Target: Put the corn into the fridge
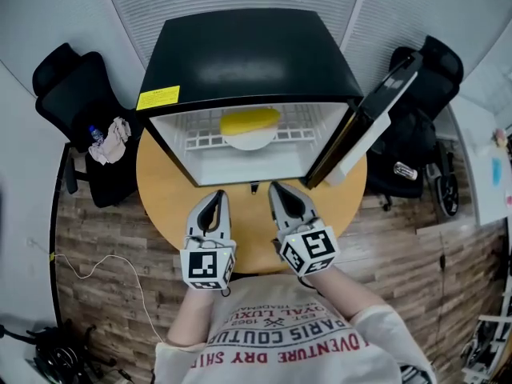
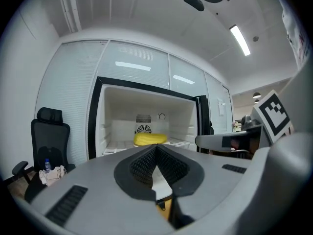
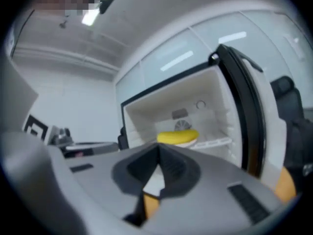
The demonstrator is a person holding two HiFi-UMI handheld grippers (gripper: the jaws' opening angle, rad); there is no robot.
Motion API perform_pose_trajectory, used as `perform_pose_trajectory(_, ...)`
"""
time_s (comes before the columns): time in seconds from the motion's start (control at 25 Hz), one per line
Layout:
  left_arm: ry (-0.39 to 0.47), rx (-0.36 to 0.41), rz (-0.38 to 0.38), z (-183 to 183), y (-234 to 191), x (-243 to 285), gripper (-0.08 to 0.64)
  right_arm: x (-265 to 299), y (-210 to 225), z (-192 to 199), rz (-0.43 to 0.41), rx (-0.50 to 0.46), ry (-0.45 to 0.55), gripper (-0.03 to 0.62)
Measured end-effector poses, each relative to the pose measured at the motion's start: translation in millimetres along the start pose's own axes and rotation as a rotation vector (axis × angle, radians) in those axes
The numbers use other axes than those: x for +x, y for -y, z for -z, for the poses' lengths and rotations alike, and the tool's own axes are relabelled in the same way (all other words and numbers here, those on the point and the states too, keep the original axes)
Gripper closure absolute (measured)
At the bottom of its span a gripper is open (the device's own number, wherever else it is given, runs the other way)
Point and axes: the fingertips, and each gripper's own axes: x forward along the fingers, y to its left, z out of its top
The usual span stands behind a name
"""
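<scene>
The yellow corn [image 1: 250, 121] lies on a white plate [image 1: 248, 141] on the wire shelf inside the open black mini fridge [image 1: 248, 54]. The fridge door [image 1: 364, 122] is swung out to the right. Both grippers are held side by side over the table, just outside the fridge opening and pointing at it. My left gripper [image 1: 216, 199] is shut and holds nothing. My right gripper [image 1: 279, 189] is also shut and holds nothing. Past the closed jaws, the corn [image 2: 149, 139] shows in the left gripper view, and the corn [image 3: 177, 136] appears in the right gripper view too.
The fridge stands on a round wooden table [image 1: 160, 182]. A black office chair [image 1: 80, 94] with a cloth and a bottle stands at the left; another black chair [image 1: 432, 70] stands behind the open door. A thin cable [image 1: 104, 262] lies on the wood floor.
</scene>
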Motion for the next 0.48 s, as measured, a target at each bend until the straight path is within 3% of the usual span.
perform_pose_trajectory(0.24,0.03,0.013,0.011,-5,8,-2,0.526,-10,-14,-9,-0.04,-0.199,0.021,0.565)
perform_pose_trajectory(0.48,0.039,0.045,0.015,-12,12,-2,0.526,-13,-9,0,-0.031,-0.185,-0.037,0.565)
